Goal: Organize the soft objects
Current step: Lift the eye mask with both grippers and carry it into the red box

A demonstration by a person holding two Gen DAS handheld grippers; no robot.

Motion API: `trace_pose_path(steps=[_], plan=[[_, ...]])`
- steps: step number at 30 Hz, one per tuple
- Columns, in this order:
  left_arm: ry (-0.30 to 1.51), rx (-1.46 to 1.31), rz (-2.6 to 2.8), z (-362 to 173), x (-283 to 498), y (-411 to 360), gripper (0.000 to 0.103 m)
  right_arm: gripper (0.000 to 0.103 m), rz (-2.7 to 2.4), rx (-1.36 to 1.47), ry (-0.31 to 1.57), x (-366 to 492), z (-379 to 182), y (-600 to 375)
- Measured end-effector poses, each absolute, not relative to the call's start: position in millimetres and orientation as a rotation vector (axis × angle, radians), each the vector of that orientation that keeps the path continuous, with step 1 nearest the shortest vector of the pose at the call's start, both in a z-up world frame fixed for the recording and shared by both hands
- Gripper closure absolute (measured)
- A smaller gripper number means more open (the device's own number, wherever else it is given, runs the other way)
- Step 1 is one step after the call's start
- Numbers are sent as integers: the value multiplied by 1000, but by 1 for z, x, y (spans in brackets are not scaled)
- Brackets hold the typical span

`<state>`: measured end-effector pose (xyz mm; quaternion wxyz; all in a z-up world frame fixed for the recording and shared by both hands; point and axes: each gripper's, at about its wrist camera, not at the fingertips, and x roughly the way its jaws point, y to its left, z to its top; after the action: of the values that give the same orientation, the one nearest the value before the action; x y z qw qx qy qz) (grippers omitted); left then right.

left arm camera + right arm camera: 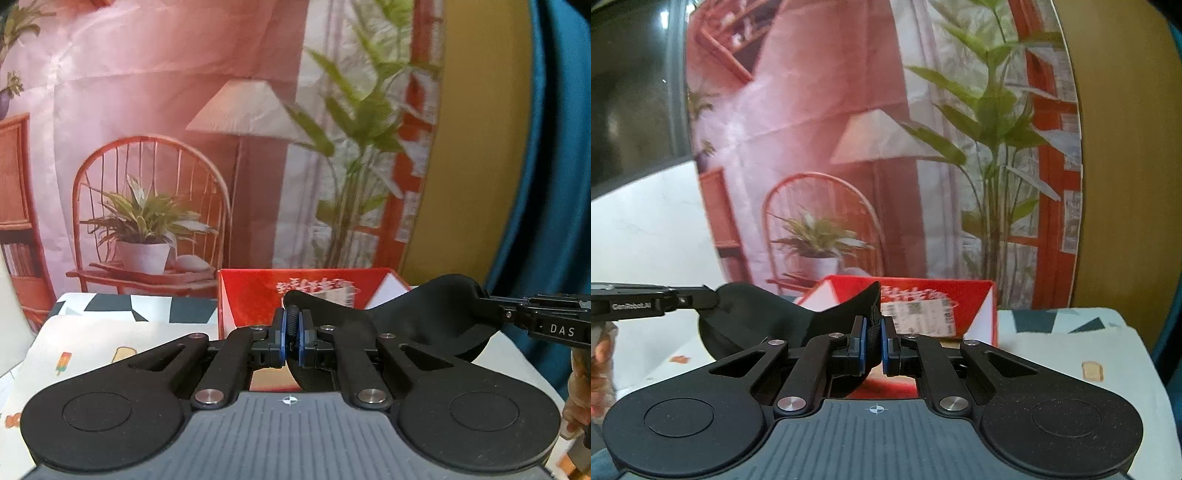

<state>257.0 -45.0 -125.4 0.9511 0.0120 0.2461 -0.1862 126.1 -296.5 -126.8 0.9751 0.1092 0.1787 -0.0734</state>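
Observation:
A black soft eye mask (424, 314) hangs stretched between my two grippers, lifted above the table. My left gripper (291, 334) is shut on one end of it, with the ribbed strap edge pinched between the blue pads. In that view my right gripper (487, 308) reaches in from the right and clamps the other end. In the right wrist view the right gripper (873, 345) is shut on its end of the mask (757, 317), and the left gripper (709, 297) grips the far end at the left.
An open red box (251, 295) (971, 295) with white flaps stands just behind the mask. A patterned tablecloth (110, 343) (1052, 350) covers the table. A printed room backdrop (147, 110) hangs behind. A person's hand (576, 398) shows at the right edge.

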Motion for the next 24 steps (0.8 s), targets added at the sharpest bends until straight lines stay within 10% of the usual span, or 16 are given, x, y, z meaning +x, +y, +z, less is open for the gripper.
trace_pose_path(steps=[24], plan=[[826,113,-352,-215,364,-89,95,95,-240,272,723,271,-227,-354]])
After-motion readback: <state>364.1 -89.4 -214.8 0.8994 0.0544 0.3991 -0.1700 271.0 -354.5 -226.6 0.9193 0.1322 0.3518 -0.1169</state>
